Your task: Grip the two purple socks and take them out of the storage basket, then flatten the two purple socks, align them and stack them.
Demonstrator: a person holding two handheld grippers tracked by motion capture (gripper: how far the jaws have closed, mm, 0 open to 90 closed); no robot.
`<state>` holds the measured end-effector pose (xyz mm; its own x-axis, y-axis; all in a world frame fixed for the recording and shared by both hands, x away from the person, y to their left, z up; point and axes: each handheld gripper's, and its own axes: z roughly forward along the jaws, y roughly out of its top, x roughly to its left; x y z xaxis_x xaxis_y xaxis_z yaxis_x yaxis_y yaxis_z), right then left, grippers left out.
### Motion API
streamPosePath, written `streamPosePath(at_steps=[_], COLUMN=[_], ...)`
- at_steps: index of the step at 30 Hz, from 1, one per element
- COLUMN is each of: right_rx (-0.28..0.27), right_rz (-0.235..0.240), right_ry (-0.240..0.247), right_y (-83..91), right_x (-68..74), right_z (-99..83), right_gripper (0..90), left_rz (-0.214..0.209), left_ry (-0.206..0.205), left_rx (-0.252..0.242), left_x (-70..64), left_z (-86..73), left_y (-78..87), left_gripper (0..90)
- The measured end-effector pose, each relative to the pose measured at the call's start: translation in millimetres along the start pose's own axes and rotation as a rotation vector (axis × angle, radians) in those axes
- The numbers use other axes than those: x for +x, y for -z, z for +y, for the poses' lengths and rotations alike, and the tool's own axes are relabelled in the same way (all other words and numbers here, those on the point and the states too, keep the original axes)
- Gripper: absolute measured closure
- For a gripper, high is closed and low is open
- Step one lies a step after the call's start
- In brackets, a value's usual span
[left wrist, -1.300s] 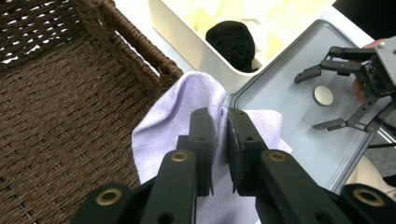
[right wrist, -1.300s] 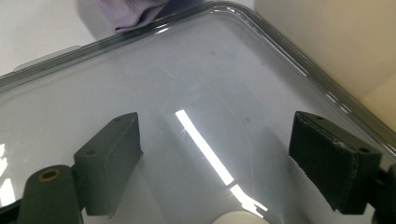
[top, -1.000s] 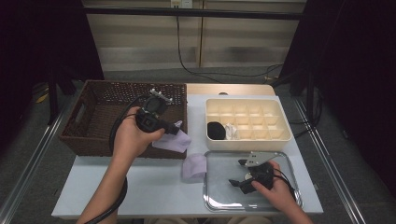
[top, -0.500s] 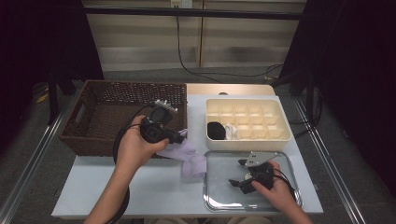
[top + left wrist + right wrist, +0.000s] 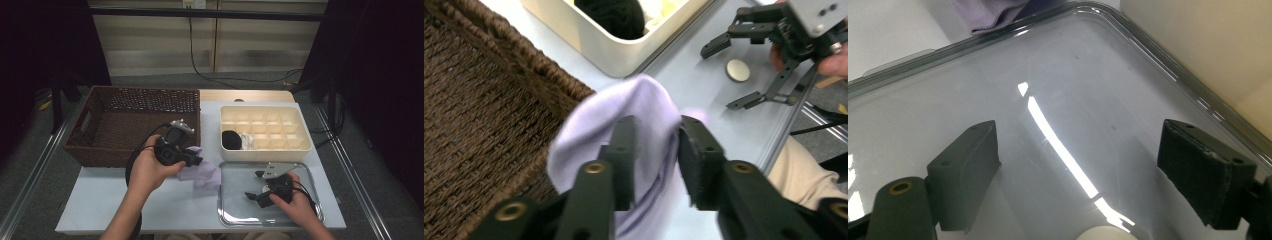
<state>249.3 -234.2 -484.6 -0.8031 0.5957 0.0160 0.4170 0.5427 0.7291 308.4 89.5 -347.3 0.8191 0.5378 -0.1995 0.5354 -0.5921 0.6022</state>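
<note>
The left gripper (image 5: 651, 150) jaws pinch a lilac cloth (image 5: 624, 135) beside the wicker basket (image 5: 479, 115).

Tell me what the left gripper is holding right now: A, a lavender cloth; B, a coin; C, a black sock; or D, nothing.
A: in the left gripper view the left gripper has its jaws pinched on a fold of the lavender cloth, beside the wicker basket.

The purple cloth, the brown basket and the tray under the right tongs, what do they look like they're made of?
The purple cloth looks like soft knit or woven fabric, matte, draping in folds between the left tongs. The brown basket looks like woven wicker or rattan; its weave shows. The tray looks like polished metal, with mirror glare and a rolled rim, though glossy plastic is possible.
</note>
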Motion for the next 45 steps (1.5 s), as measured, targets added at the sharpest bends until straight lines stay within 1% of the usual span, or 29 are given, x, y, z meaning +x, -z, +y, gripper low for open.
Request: streamPosePath(at_steps=[1,2,3,4,7,8,10,12,14,15,16,19,21,24,25,26,28,29,32,34,35,36,37,39,41,42,43,44,45], right_rx=[0.000,0.000,0.000,0.000,0.002,0.002,0.002,0.001,0.001,0.002,0.001,0.001,0.001,0.001,0.001,0.001,0.001,0.001,0.001,0.001,0.001,0.001,0.001,0.001,0.001,0.001,0.001,0.001,0.001], right_rz=[0.000,0.000,-0.001,-0.003,-0.002,-0.002,-0.003,-0.004,-0.004,-0.004,-0.004,-0.004,-0.004,-0.004,-0.004,-0.004,-0.004,-0.004,-0.004,-0.004,-0.004,-0.004,-0.004,-0.004,-0.004,-0.004,-0.004,-0.004,-0.005], right_ry=[0.000,0.000,0.000,0.001,0.003,0.003,0.004,0.004,0.003,0.002,0.003,0.004,0.003,0.003,0.003,0.003,0.002,0.002,0.003,0.003,-0.001,-0.001,0.001,0.001,0.001,0.002,0.002,0.002,0.000], right_y=[0.0,0.0,0.0,0.1,0.2,0.1,0.1,0.1,0.1,0.2,0.1,0.1,0.1,0.1,0.1,0.1,0.1,0.1,0.1,0.1,0.1,0.1,0.2,0.2,0.2,0.2,0.2,0.1,0.2], right_x=[0.1,0.1,0.1,0.1,0.1,0.1,0.1,0.2,0.3,0.5,0.3,0.3,0.5,0.5,0.4,0.5,0.5,0.5,0.4,0.4,0.6,0.6,0.5,0.5,0.6,0.5,0.5,0.5,0.8], right_z=[0.0,0.0,0.0,0.0,-0.1,-0.1,-0.1,-0.1,-0.1,-0.1,-0.1,-0.1,-0.1,-0.1,-0.1,-0.1,-0.1,-0.1,-0.1,-0.1,0.0,0.0,-0.2,-0.2,-0.2,-0.2,-0.2,-0.1,-0.2], right_gripper=[16.5,16.5,16.5,16.5,16.5,16.5,16.5,16.5,16.5,16.5,16.5,16.6,16.5,16.5,16.5,16.5,16.5,16.5,16.5,16.5,16.5,16.5,16.5,16.5,16.5,16.5,16.5,16.5,16.6], left_rz=[0.011,0.011,0.013,0.015,0.022,0.022,0.034,0.026,0.022,0.030,0.035,0.036,0.031,0.029,0.038,0.039,0.035,0.034,0.033,0.044,0.039,0.039,0.052,0.051,0.052,0.069,0.069,0.081,0.080], left_ry=[0.002,0.002,-0.001,-0.002,-0.018,-0.018,-0.017,-0.006,-0.012,-0.016,-0.008,-0.006,0.003,-0.004,-0.001,0.009,0.011,0.013,0.015,0.028,0.038,0.038,0.041,0.054,0.046,0.033,0.033,0.027,0.034], left_rx=[-0.001,-0.001,-0.006,-0.022,-0.027,-0.027,-0.031,-0.040,-0.039,-0.039,-0.041,-0.046,-0.045,-0.039,-0.045,-0.035,-0.033,-0.022,-0.010,-0.029,-0.035,-0.035,-0.035,-0.030,-0.026,-0.016,-0.016,-0.018,-0.026], left_x=[-0.3,-0.3,-0.6,-2.5,-3.5,-3.5,-3.0,-2.3,-1.9,-1.8,-1.3,-0.1,1.1,2.2,2.2,2.9,3.8,4.7,5.5,6.6,9.2,9.2,9.9,10.9,11.3,12.5,12.5,14.3,15.0], left_z=[-1.8,-1.8,-4.0,-9.0,-16.5,-16.5,-24.2,-29.3,-31.8,-34.3,-39.4,-44.1,-51.1,-55.8,-58.4,-63.4,-65.9,-70.4,-74.3,-78.1,-82.0,-82.0,-84.2,-90.8,-92.3,-95.4,-95.4,-98.8,-100.6], left_y=[-1.0,-1.0,-1.9,-3.6,-5.6,-5.6,-8.5,-10.0,-10.6,-11.4,-14.1,-17.2,-22.9,-28.3,-31.6,-38.1,-40.8,-46.6,-50.4,-54.1,-56.5,-56.5,-57.9,-64.2,-66.5,-71.4,-71.4,-74.3,-75.9], left_gripper=[63.4,61.4,61.4,59.7,54.7,54.4,53.2,51.7,51.2,51.2,50.2,49.5,48.1,47.2,46.3,45.9,45.0,44.7,44.4,43.3,41.6,41.4,41.2,40.9,40.5,39.5,38.7,38.1,38.0])
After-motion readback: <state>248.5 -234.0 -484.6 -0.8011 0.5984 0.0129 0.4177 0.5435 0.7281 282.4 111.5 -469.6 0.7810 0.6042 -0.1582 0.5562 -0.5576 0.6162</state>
